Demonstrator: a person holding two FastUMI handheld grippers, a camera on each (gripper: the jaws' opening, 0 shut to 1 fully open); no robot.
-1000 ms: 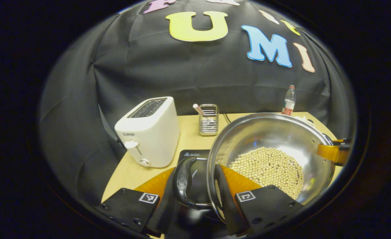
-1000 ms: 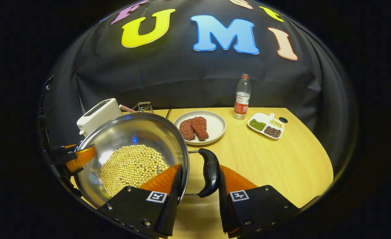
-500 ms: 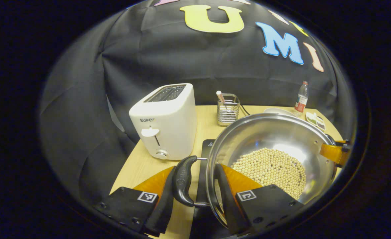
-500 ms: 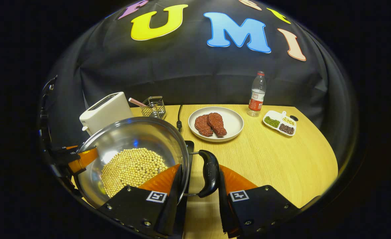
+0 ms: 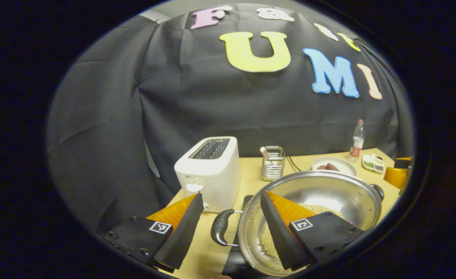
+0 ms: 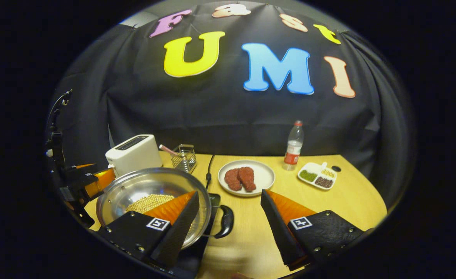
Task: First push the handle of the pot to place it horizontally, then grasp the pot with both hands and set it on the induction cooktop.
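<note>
On the table [image 6: 328, 201], the pot [image 6: 150, 190] sits — handles [image 6: 224, 221] sideways.

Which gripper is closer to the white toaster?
Left. The left gripper hangs by the pot's handle beside the toaster; the right gripper is across the pot from it.

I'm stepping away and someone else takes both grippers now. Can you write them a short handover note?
Left hand-held gripper: open, raised above the pot's left handle, touching nothing.
Right hand-held gripper: open, raised above the right handle.
Pot, holding beans, sits on the induction cooktop beside the toaster; both handles lie level.
Done: handle levelled, pot carried and set down, grips released.
Left: nothing apparent beyond drawing both grippers clear.
</note>
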